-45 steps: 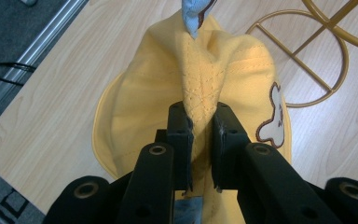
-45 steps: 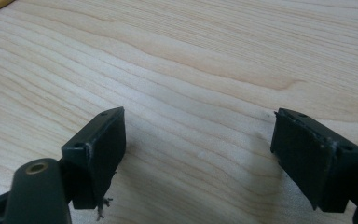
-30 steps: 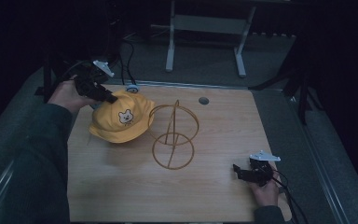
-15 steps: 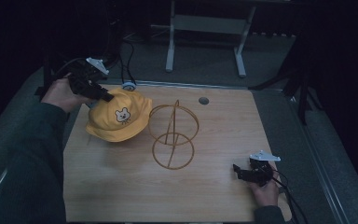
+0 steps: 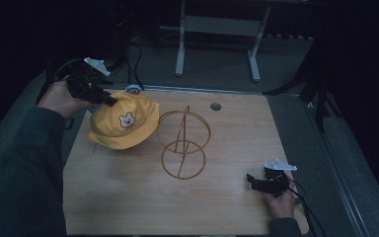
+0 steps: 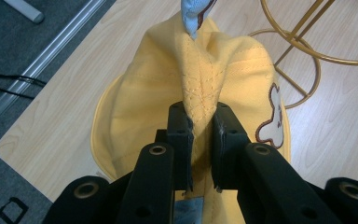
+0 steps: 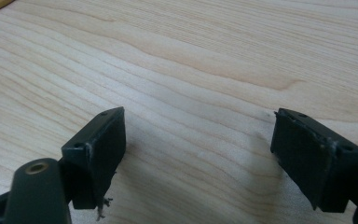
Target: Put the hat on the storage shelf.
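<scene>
A yellow bucket hat with a small bear patch hangs just above the table's left side, its crown pinched into a peak. My left gripper is shut on that crown; in the left gripper view the jaws squeeze the stitched top of the hat and the left gripper points down at the table. A gold wire stand made of rings stands upright at the table's middle, just right of the hat. My right gripper rests low near the front right corner, open, and the right gripper has bare wood between its jaws.
The wooden table has a round cable hole at its back edge. A grey metal frame stands on the floor behind. Dark floor and cables surround the table. A pale blue tag pokes up beyond the hat's crown.
My left gripper has lifted and drawn the hat back toward the table's far left, pulling its crown into a peak. The right gripper has stayed put.
</scene>
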A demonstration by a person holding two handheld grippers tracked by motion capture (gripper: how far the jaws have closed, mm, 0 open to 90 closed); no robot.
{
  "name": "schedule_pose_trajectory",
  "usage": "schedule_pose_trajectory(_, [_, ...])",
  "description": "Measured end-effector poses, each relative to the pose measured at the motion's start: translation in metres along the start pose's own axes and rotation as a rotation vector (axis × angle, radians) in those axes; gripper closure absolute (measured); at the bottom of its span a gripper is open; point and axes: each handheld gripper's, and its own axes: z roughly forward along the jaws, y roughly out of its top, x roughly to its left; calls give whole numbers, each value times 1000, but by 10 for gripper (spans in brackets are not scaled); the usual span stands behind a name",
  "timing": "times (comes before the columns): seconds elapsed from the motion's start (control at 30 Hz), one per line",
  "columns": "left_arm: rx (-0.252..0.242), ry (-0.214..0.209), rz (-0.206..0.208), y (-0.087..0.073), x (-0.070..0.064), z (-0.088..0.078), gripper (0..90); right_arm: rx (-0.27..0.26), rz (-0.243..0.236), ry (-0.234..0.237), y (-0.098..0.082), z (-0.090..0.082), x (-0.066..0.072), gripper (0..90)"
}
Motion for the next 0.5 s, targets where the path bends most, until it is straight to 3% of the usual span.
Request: schedule_pose_trajectory(0.5, [-53,-13,-13,-3,2,-16,797,-1,-2,0,0,0,0,179])
